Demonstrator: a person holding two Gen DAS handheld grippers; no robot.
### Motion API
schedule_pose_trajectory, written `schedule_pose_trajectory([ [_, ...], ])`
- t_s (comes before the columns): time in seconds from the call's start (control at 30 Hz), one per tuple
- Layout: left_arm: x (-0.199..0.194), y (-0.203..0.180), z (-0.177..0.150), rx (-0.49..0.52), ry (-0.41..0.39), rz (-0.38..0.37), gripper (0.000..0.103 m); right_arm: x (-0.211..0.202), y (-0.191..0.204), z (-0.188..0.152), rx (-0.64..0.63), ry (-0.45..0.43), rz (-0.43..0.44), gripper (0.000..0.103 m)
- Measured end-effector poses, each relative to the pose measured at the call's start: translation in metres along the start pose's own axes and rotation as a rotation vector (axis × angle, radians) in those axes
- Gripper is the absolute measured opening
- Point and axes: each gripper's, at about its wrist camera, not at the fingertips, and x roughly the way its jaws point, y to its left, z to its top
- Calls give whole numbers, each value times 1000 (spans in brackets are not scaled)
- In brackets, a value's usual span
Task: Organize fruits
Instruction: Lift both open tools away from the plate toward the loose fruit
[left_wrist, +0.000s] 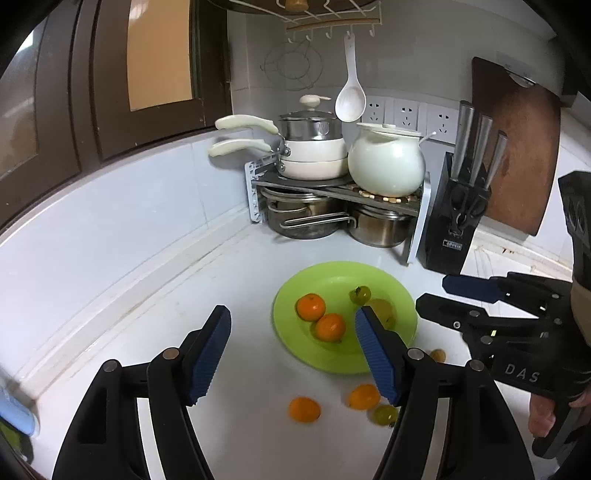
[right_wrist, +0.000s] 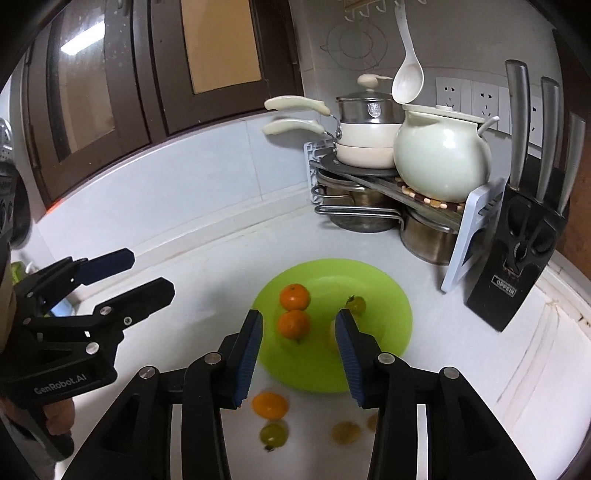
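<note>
A green plate (left_wrist: 369, 280) (right_wrist: 399, 317) lies on the white counter. On it are two oranges (left_wrist: 311, 306) (right_wrist: 294, 296), a small green-yellow fruit (left_wrist: 360, 294) (right_wrist: 355, 305) and a yellowish fruit (left_wrist: 384, 310) partly hidden by my left finger. Off the plate, near me, lie two oranges (left_wrist: 304, 409) (right_wrist: 269, 404), a green fruit (left_wrist: 384, 415) (right_wrist: 273, 434) and small orange fruits (right_wrist: 345, 432). My left gripper (left_wrist: 293, 354) is open and empty above the counter left of the plate. My right gripper (right_wrist: 299, 358) is open and empty above the plate's near edge.
A rack (left_wrist: 332, 188) with stacked pots and a white ceramic pot (left_wrist: 386, 162) stands in the corner behind the plate. A black knife block (left_wrist: 454, 221) and a wooden cutting board (left_wrist: 517, 147) stand at the right. A white ladle (left_wrist: 351, 96) hangs above.
</note>
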Motion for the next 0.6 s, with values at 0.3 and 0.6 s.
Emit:
schedule_pose_trajectory([
  [0.3, -17, 11, -24, 25, 11, -17, 73, -10, 21, -17, -13, 2, -4, 48],
  [0.6, -17, 13, -45, 71, 15, -19, 75, -5, 29, -39, -6, 42, -26, 48],
])
